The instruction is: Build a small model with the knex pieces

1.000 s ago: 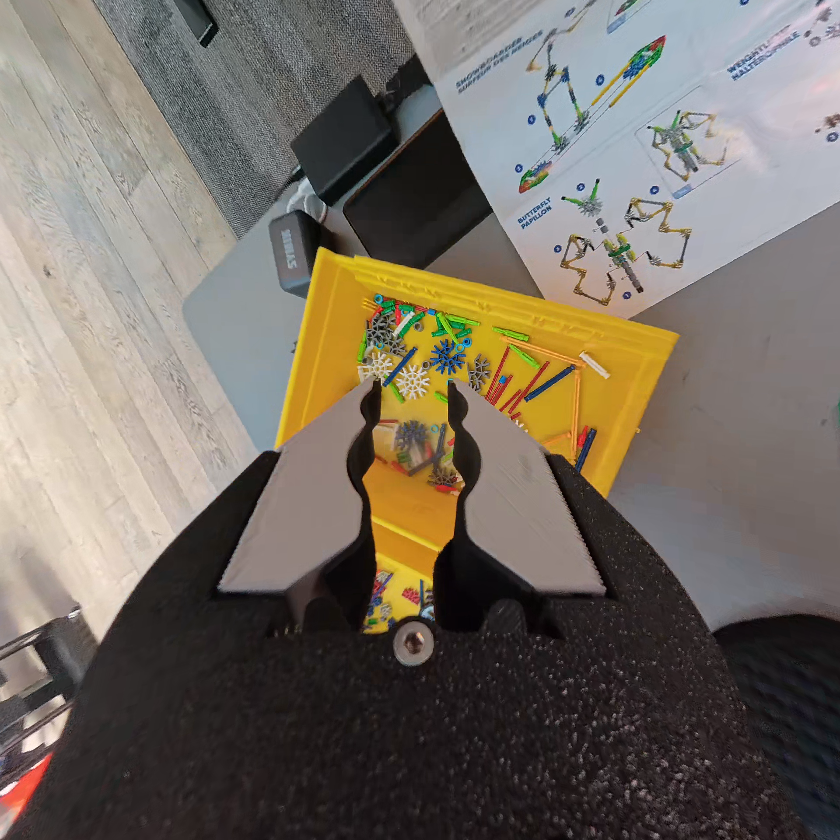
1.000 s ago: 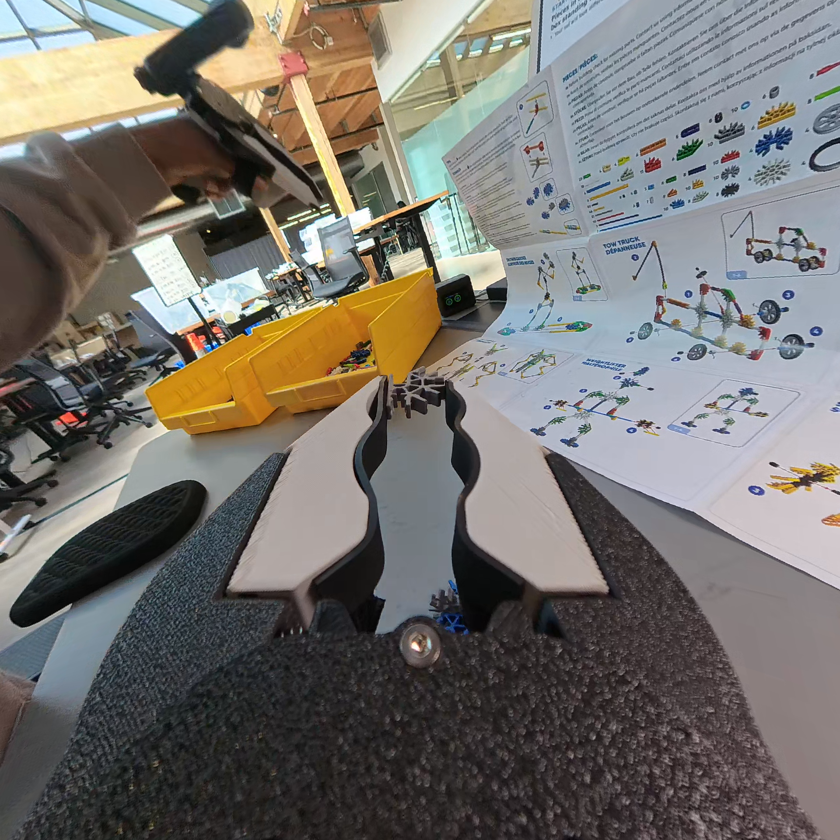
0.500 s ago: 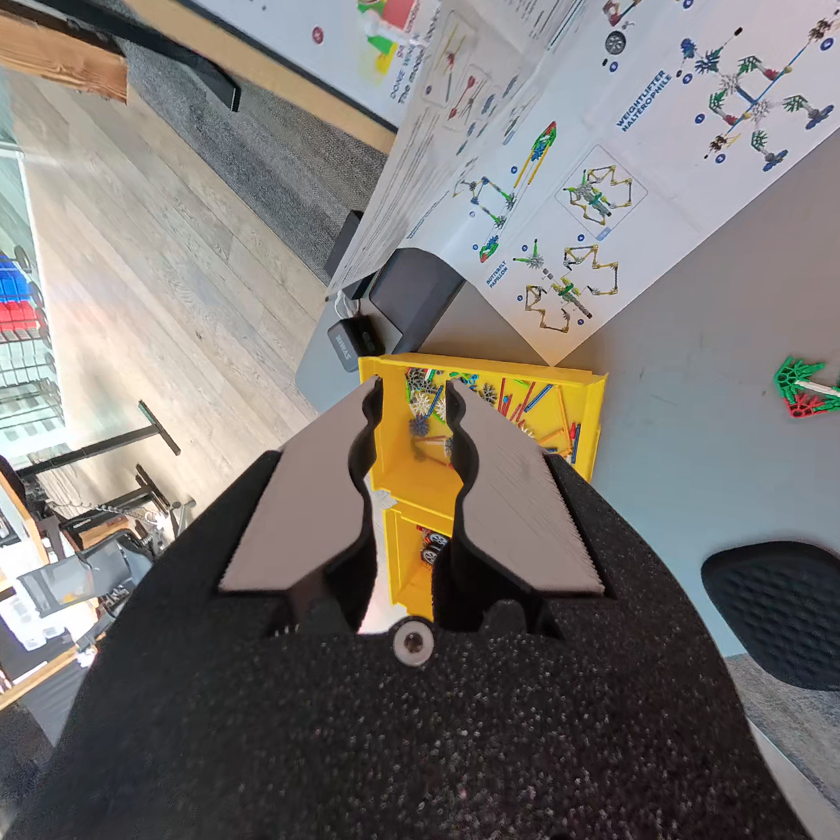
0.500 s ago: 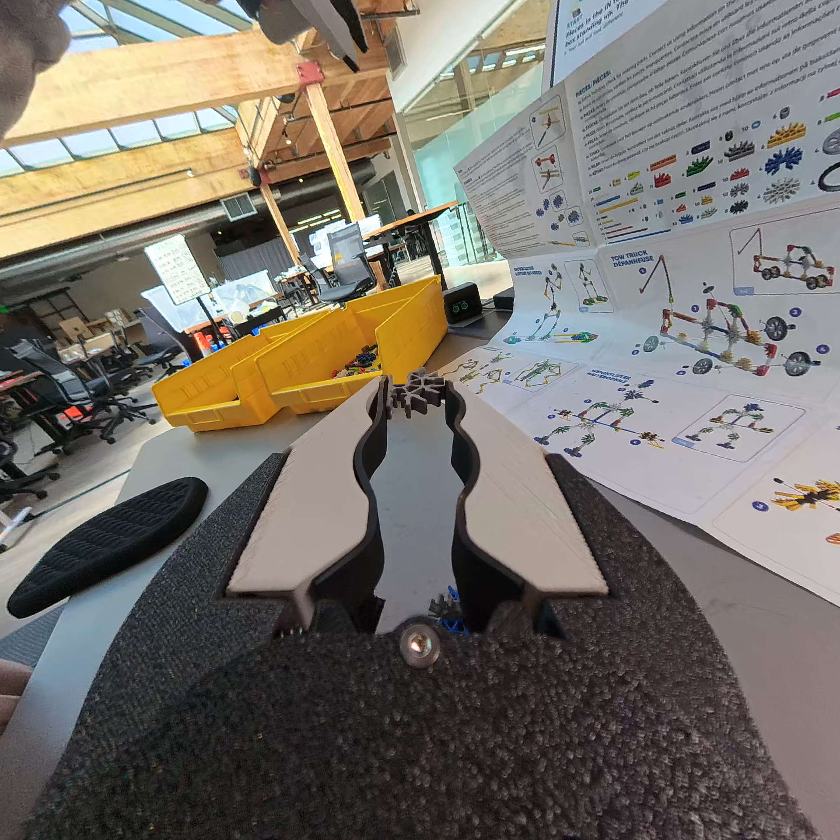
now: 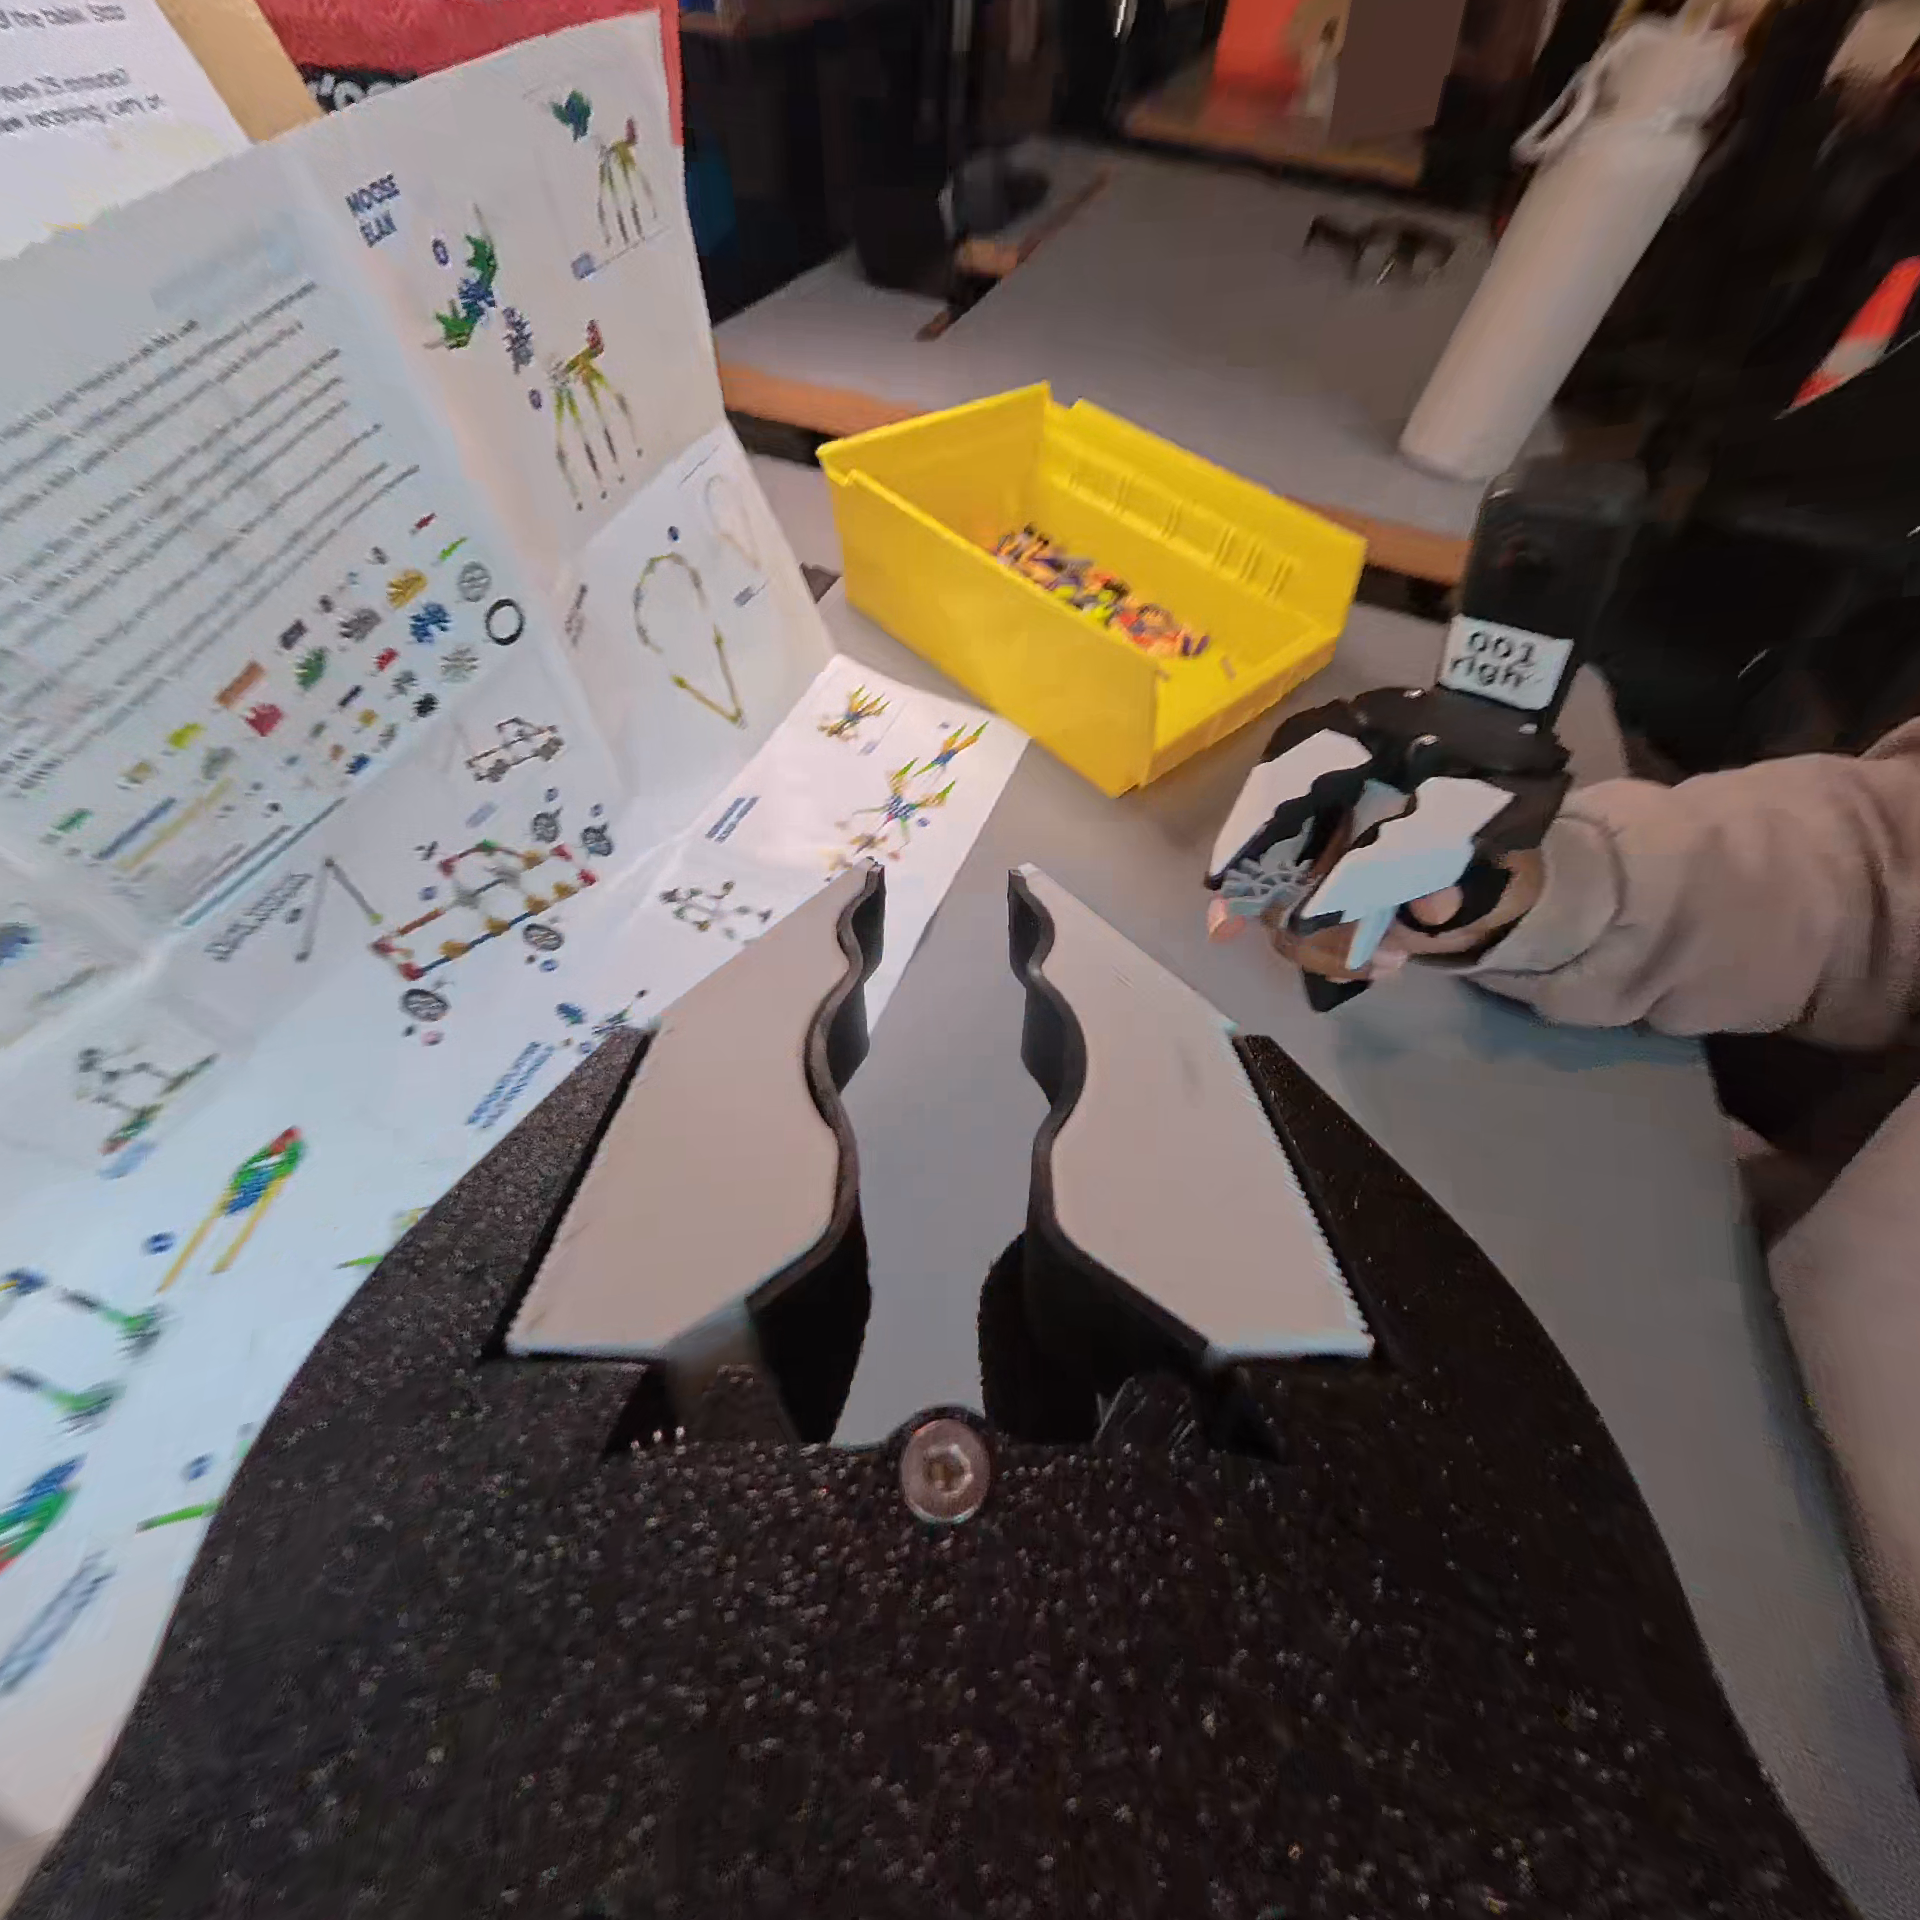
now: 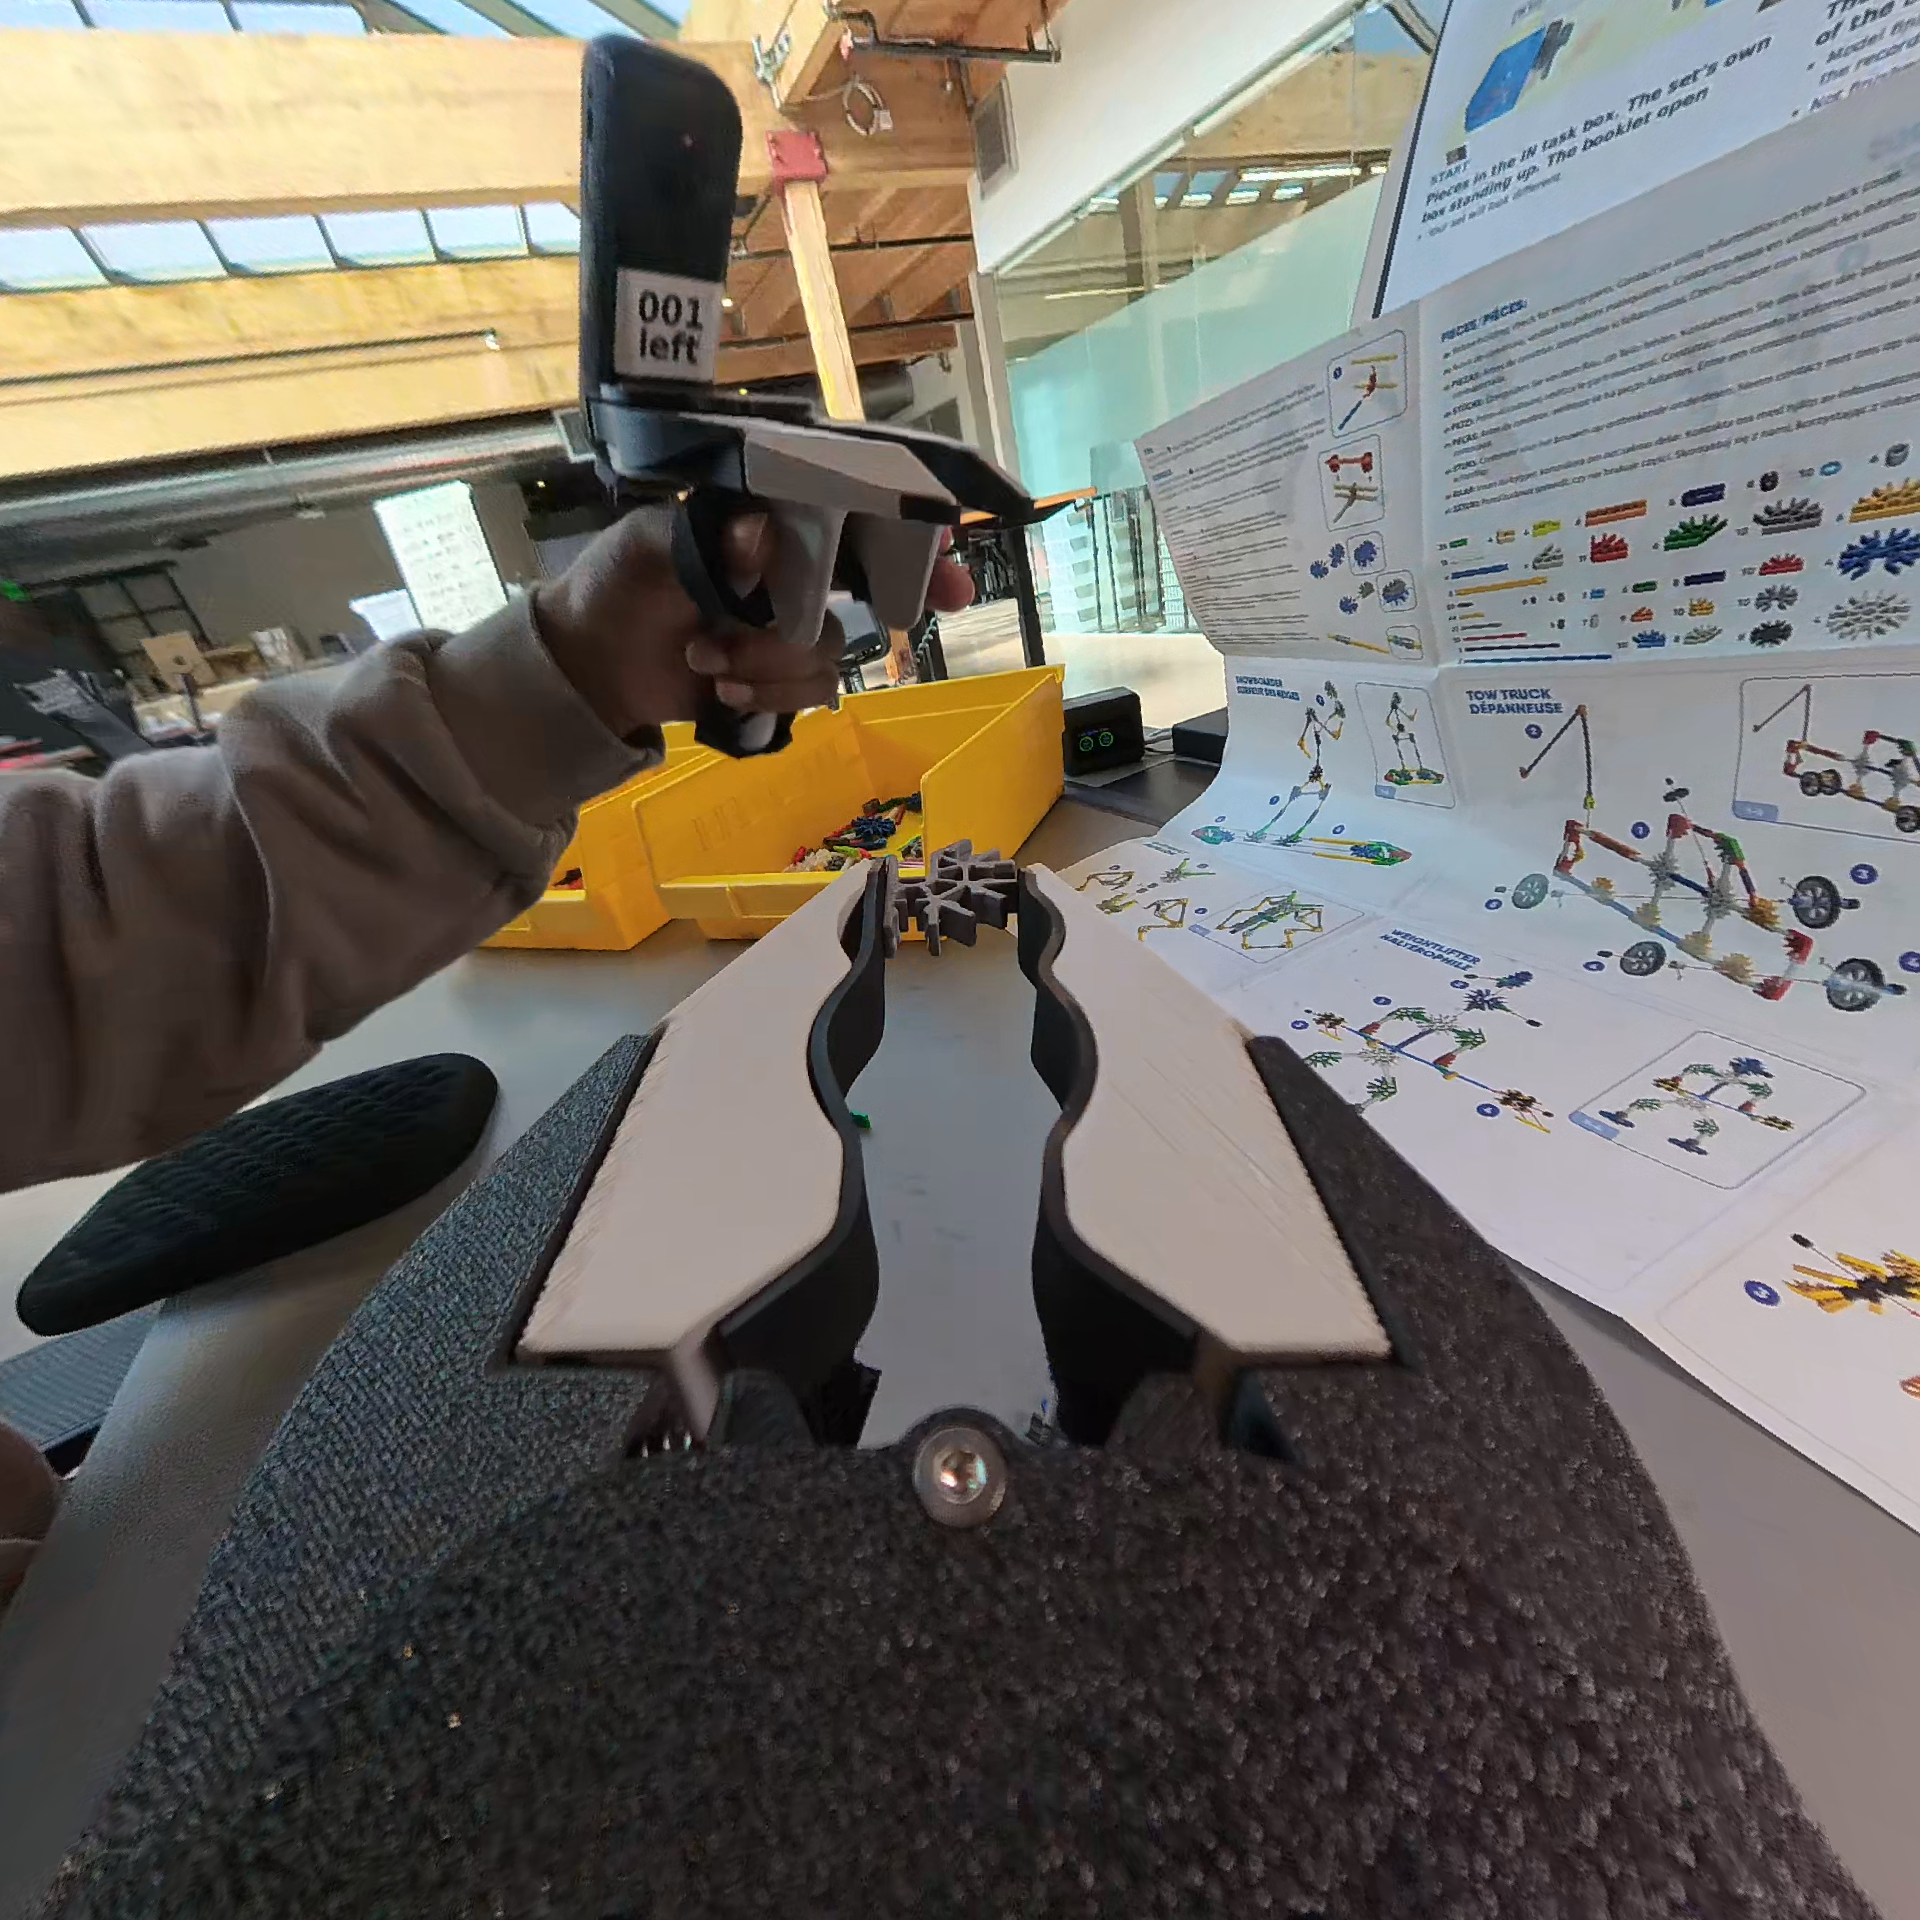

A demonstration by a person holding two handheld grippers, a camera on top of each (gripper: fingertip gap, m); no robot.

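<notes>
Pinching a grey snowflake-shaped plastic connector at its tips, the right gripper hovers low over the grey table; the left gripper, spread and empty, hangs nearby, yellow plastic bin beyond. Steady pressure seems wise.

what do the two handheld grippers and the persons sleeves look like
Both grippers are alike: the left gripper and the right gripper each have two pale grey wedge-shaped fingers with wavy black inner pads, mounted on a rough black speckled body with one silver screw. Each has a black upright block bearing a white label and a black pistol-style handle. No cables show. The person wears beige-grey long sleeves.
</notes>
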